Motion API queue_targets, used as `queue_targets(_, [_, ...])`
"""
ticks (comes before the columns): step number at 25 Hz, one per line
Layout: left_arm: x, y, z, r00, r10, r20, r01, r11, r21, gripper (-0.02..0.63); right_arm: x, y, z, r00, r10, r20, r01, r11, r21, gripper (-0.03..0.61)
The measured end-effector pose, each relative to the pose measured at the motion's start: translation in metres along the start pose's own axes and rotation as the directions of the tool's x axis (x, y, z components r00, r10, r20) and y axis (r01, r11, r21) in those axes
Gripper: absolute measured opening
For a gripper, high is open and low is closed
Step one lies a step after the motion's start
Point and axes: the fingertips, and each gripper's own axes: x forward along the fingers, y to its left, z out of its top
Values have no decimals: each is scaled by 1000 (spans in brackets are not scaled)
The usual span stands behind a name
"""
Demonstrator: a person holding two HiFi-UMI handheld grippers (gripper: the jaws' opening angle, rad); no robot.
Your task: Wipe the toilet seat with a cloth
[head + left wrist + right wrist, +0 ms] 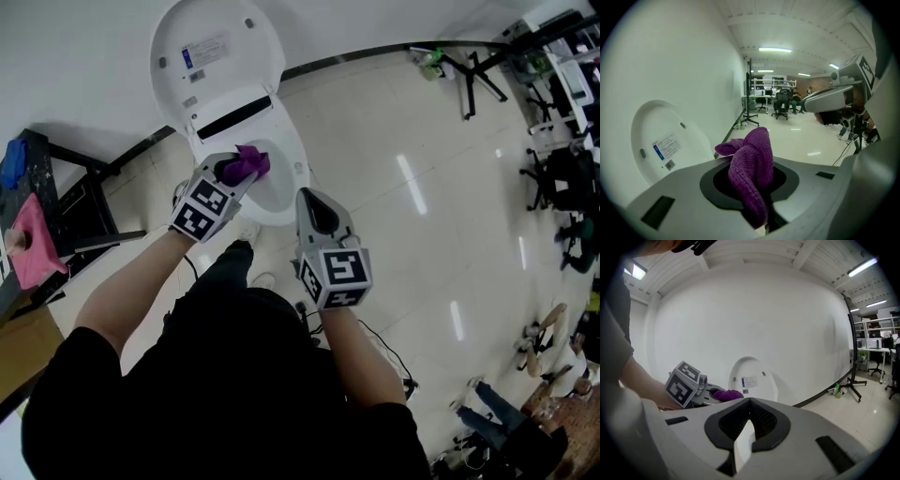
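A white toilet stands against the wall with its lid (pixel 211 56) raised; its seat (pixel 292 155) lies below. My left gripper (pixel 234 171) is shut on a purple cloth (pixel 247 164) and holds it over the front of the seat opening. In the left gripper view the cloth (pixel 752 164) bulges up out of the jaws, with the lid (pixel 661 145) behind. My right gripper (pixel 314 202) hangs just right of the seat's front edge, jaws together and holding nothing. The right gripper view shows the cloth (pixel 726 394) and lid (pixel 750 378) ahead.
A black rack (pixel 56 202) with a pink cloth (pixel 33 244) stands at the left. A cable (pixel 384 347) trails on the tiled floor by my right side. A black stand's legs (pixel 473 75), a green bottle (pixel 431 64) and office chairs (pixel 562 178) are at the far right.
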Motion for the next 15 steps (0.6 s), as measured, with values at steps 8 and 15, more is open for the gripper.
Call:
queue_targets(8, [136,88,-57,987,-24,-160,14,998,-62,95,102,-54,-48,992,-34,-121,45,995,93,15])
queue_targets(15, [253,140,-117,964,-15,-264,-2,998,-64,95,167,-105,-96,981,-87,-173,115,980,160,15])
